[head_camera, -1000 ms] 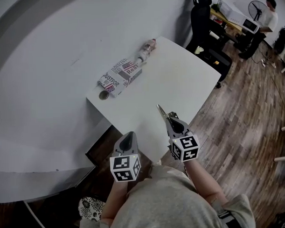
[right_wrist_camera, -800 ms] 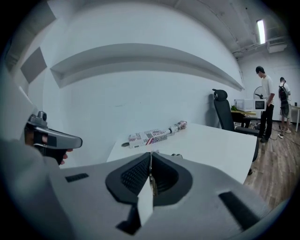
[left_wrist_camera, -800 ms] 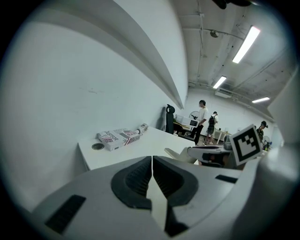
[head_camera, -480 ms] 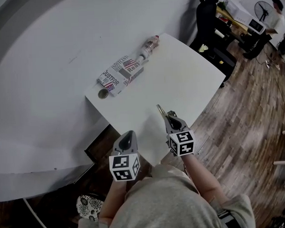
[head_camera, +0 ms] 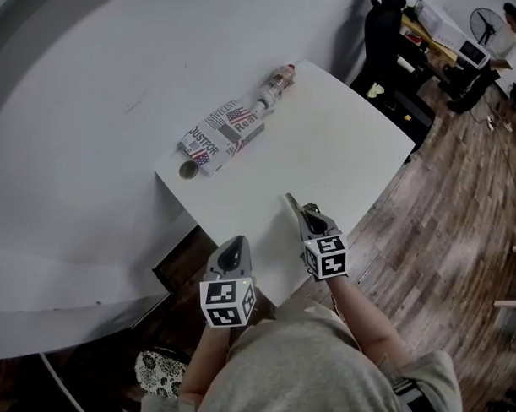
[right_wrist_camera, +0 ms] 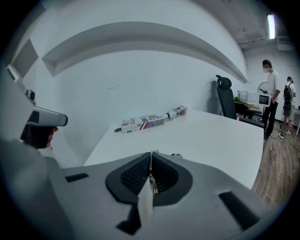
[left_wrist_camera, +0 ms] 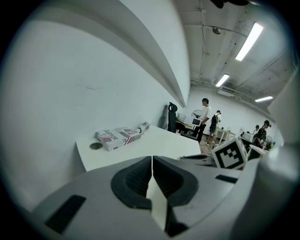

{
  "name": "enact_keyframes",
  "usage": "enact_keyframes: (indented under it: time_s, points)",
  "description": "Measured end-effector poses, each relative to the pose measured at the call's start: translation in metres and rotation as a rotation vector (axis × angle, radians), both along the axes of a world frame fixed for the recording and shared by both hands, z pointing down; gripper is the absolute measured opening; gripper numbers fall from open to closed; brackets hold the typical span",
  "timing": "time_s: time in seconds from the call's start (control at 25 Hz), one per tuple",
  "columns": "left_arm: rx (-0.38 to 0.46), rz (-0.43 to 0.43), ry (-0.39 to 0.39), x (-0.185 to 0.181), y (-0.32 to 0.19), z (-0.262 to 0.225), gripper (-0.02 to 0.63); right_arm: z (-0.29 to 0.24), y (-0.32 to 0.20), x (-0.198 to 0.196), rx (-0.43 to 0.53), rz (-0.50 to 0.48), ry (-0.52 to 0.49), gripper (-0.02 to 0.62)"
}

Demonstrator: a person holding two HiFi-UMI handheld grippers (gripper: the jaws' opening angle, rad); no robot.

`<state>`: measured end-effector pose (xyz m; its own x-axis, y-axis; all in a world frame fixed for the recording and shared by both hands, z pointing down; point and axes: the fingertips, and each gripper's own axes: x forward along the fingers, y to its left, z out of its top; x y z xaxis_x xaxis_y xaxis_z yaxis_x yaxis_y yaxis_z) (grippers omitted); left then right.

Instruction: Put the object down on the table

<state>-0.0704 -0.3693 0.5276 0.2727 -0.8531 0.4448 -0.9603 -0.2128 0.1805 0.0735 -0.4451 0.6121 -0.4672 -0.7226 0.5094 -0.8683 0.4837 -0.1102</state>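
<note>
Jaws of the right gripper (head_camera: 303, 213) are pressed together on a thin metal object (head_camera: 292, 203), a brassy strip that sticks out past the tips and slants toward the middle of the white table (head_camera: 349, 147). The right gripper view shows the same clamp, with both dark ribbed pads closed and a sliver of metal caught in the seam. The object sits over the near part of the table, on the side closest to the person; whether its free end touches the tabletop I cannot tell. The gripper points down at a slant.

The left gripper (head_camera: 236, 243) is at the table's near edge, beside the right 1 and apart from it. Its jaws are closed tight with nothing between them (its own view shows the 2 pads meeting in a single line).

At the far corner, by the wall, lie 3 other things. A printed box (head_camera: 222, 136) lies flat along the edge. A small bottle (head_camera: 273, 86) lies on its side just beyond the box's far end, close enough that they may touch. A small round piece (head_camera: 187, 170) sits right at the corner, just beside the box's near end. All 3 are well apart from both grippers.

Past the table stands a black office chair (head_camera: 379, 32) on a wooden floor (head_camera: 461, 211).
</note>
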Motion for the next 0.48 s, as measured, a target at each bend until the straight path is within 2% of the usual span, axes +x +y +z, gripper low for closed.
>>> enact_keyframes:
  time_s: [0.48]
  points:
    - [-0.002, -0.002, -0.005, 0.005, -0.006, 0.002, 0.011, 0.014, -0.006, 0.001, -0.021, -0.013, 0.024, 0.009]
